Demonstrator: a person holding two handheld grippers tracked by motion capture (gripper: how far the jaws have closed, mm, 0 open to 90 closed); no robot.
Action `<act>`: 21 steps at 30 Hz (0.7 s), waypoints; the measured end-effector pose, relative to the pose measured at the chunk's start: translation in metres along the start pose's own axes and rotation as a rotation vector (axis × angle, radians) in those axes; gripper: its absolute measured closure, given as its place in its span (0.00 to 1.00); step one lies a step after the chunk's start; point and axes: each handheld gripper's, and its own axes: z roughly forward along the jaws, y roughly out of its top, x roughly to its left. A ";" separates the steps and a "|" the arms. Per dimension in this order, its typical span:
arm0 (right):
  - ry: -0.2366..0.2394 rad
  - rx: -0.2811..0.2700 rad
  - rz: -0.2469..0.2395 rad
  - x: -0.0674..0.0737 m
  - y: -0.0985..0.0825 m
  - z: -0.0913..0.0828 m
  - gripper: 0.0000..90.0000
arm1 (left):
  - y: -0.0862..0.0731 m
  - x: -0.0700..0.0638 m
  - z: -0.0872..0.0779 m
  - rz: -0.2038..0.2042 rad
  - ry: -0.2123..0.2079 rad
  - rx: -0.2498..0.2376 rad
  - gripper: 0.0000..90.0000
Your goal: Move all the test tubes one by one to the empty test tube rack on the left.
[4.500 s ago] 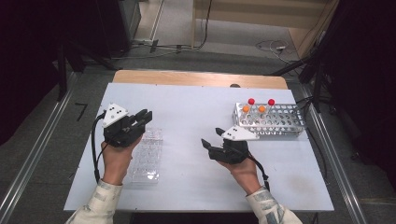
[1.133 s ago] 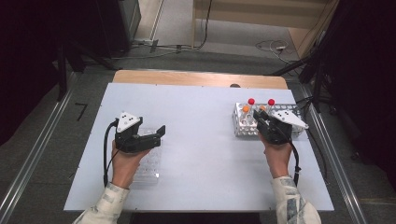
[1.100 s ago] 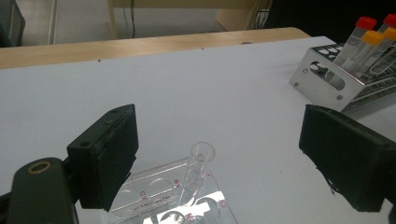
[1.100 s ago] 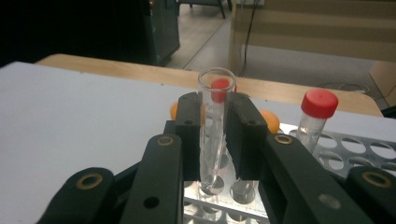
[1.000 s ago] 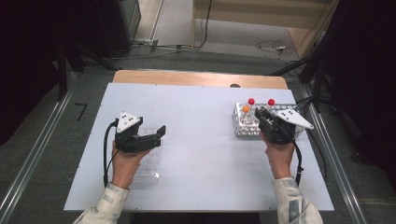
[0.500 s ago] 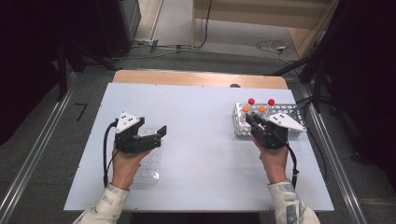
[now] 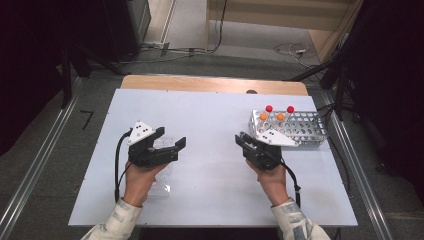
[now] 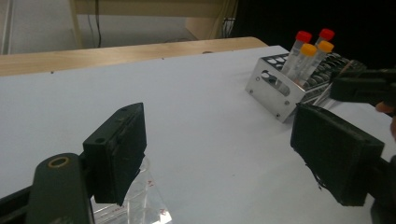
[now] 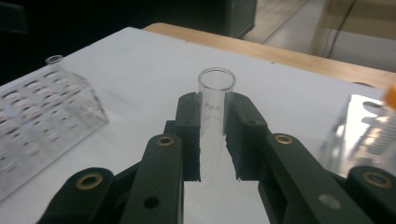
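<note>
Right gripper: jaws pinching an upright clear tube, left of the metal rack. Left gripper: jaws spread, just been closing, nothing between, above clear rack.

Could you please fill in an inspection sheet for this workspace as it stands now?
Surface: white table top, bare in the middle.
Job's things: clear uncapped tube upright in the right gripper; metal rack at far right with four capped tubes, red and orange; clear plastic rack under the left hand.
Clutter: nothing seen.
Grippers: right gripper shut on the tube; left gripper open, nothing between its jaws, which have just been closing.
Cables: black cable trails from the left gripper; loose cables on the floor.
Surroundings: wooden strip along the far edge; dark surroundings.
</note>
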 end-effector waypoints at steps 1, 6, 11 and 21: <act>0.014 0.005 -0.001 0.004 -0.001 0.002 0.81 | 0.000 -0.002 0.001 0.005 -0.004 0.001 0.22; 0.073 0.026 -0.024 0.024 -0.005 0.010 0.81 | -0.002 -0.013 0.006 0.034 -0.034 0.020 0.22; 0.116 0.041 -0.050 0.041 -0.009 0.016 0.81 | -0.004 -0.026 0.012 0.062 -0.077 0.034 0.25; 0.163 0.061 -0.094 0.069 -0.013 0.024 0.81 | -0.009 -0.049 0.020 0.136 -0.168 0.059 0.56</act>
